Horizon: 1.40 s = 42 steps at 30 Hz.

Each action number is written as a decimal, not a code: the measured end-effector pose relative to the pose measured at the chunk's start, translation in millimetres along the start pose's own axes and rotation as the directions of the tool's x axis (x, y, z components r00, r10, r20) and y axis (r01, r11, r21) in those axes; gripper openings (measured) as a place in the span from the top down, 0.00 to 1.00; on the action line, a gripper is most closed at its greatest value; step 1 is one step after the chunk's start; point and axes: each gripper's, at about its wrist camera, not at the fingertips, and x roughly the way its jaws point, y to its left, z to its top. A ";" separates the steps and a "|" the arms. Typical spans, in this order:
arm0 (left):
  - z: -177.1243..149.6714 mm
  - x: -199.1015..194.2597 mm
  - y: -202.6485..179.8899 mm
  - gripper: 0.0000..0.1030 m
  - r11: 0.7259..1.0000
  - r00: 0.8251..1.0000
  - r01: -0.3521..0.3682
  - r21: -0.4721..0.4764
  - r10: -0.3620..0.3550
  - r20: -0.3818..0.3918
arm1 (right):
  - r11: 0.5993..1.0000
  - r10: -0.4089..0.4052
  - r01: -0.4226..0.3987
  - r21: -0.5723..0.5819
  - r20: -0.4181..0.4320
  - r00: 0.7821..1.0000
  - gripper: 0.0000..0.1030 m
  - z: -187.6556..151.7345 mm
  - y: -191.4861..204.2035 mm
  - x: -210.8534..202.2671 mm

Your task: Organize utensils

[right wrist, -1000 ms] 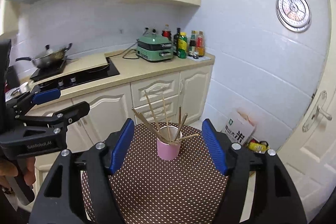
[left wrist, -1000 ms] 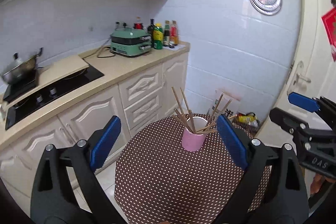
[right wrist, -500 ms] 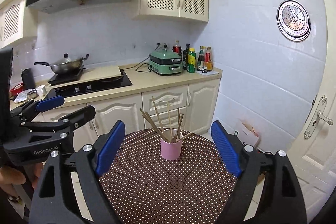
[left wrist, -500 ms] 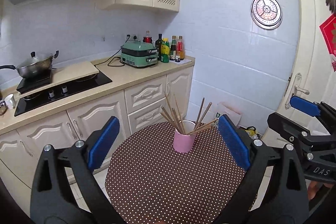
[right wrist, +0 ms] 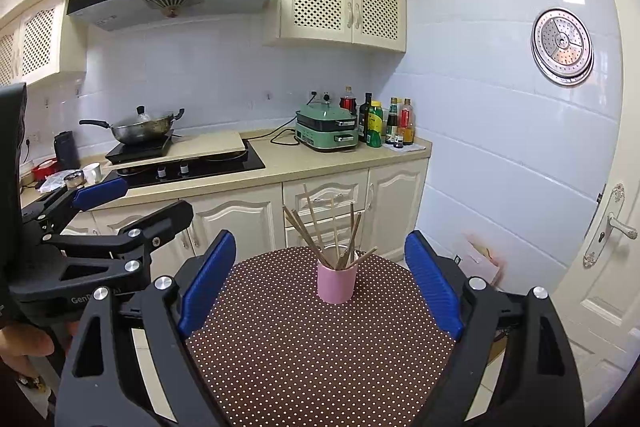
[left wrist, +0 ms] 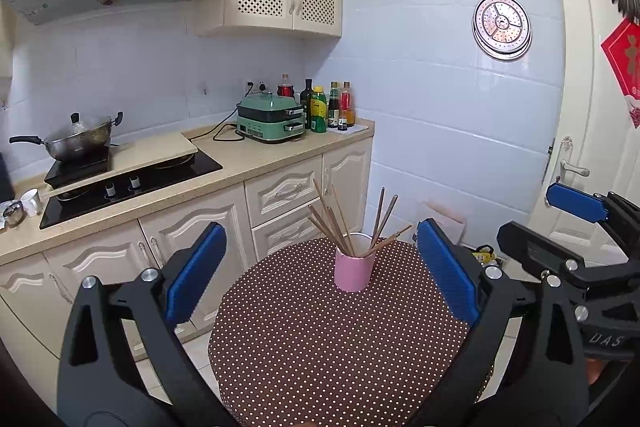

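- A cream-cabinet kitchen with white wall tiles lies ahead; a small table (left wrist: 320,347) covered in brown cloth with white dots sits just in front of both tongs.
- A pink cup (left wrist: 354,273) stands upright on the far part of the table, ahead of the left tongs (left wrist: 320,279) and between their blue pads in view, untouched.
- Thin brown wooden chopsticks (left wrist: 336,223) fan out of the cup, leaning left and right; one lies low across the rim toward the right.
- Left tongs are spread wide, gripping nothing.
- Right tongs (right wrist: 320,285) are likewise spread wide and empty, the cup (right wrist: 337,285) centred ahead of them.
- Each pair of tongs shows at the other camera's edge, beside the table.
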 end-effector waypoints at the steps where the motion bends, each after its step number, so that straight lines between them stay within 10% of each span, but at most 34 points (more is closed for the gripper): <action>1: -0.1 -1.4 -0.5 0.08 1.000 1.000 -0.001 0.000 0.001 0.002 | 1.000 0.000 0.000 0.000 0.002 1.000 0.19 -0.2 0.9 -1.0; 42: 1.7 -11.2 -0.3 0.08 1.000 0.999 -0.018 0.011 0.018 0.051 | 1.000 0.012 -0.012 0.026 0.004 1.000 0.17 -5.3 1.4 1.4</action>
